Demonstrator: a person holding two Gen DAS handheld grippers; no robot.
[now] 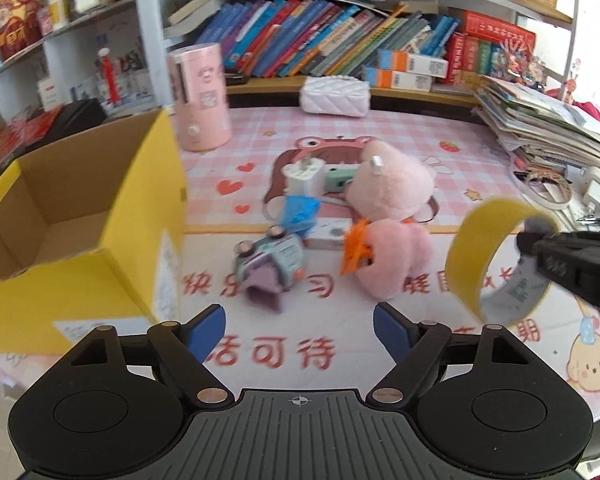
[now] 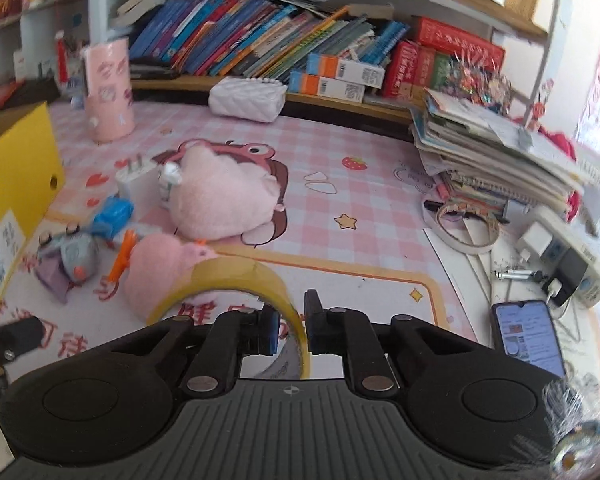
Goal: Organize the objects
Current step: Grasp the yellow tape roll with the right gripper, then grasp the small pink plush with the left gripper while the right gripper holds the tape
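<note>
Yellow tape roll [image 2: 236, 280] pinched by right gripper [image 2: 291, 326], likely bound for box [image 1: 80, 216]; left gripper [image 1: 300, 328] gapes, empty.

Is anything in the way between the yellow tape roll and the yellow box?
Nothing blocks it in the air. The right gripper holds the tape roll up, above the toy pile lying between it and the open yellow box.
</note>
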